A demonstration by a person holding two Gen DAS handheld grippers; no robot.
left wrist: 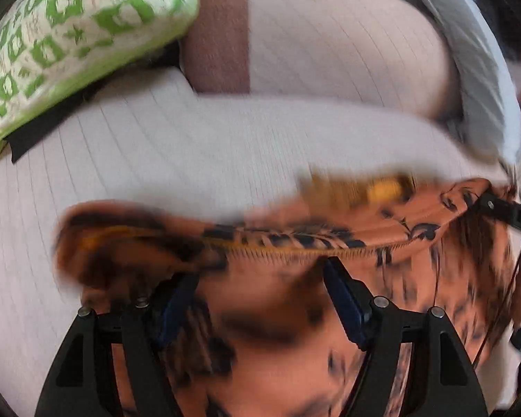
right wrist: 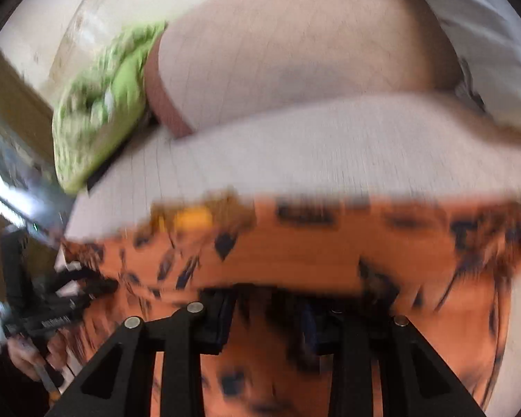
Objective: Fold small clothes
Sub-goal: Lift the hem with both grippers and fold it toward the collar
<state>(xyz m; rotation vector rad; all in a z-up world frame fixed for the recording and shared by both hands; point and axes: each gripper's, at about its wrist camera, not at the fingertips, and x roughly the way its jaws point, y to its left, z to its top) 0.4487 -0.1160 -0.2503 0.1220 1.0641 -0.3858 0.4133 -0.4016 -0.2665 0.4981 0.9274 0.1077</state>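
The orange garment (left wrist: 295, 243) lies on a pale ribbed sofa seat (left wrist: 156, 146), its far hem running across both views; open seat is left beyond it up to the backrest (left wrist: 330, 34). A green cushion (left wrist: 52, 34) occupies the far left corner. Both views are blurred, and the garment's near part is cut off. The left gripper (left wrist: 260, 299) is spread wide over the cloth, nothing clamped. On the right gripper (right wrist: 267, 316), partly open, contact cannot be determined.
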